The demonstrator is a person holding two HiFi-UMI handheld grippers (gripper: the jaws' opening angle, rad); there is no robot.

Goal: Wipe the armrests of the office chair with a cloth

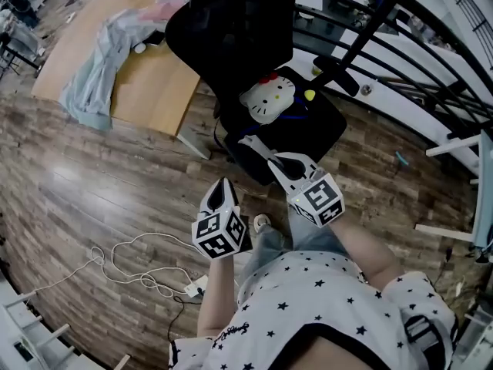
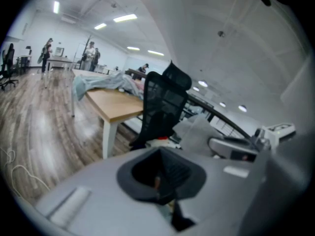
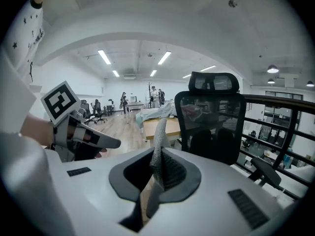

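Black mesh backs the office chair [image 3: 209,127]; the floor [image 1: 85,199] is glossy wood, the tabletop [image 1: 154,91] matt wood.

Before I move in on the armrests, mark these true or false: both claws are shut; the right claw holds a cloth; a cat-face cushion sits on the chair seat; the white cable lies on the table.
1. Both claws shut: true. The left claw and right claw are closed and empty.
2. Right claw holds a cloth: false. The light blue cloth lies on the wooden table.
3. Cushion on the seat: true. The cushion sits on the office chair.
4. Cable on the table: false. The white cable lies on the floor.
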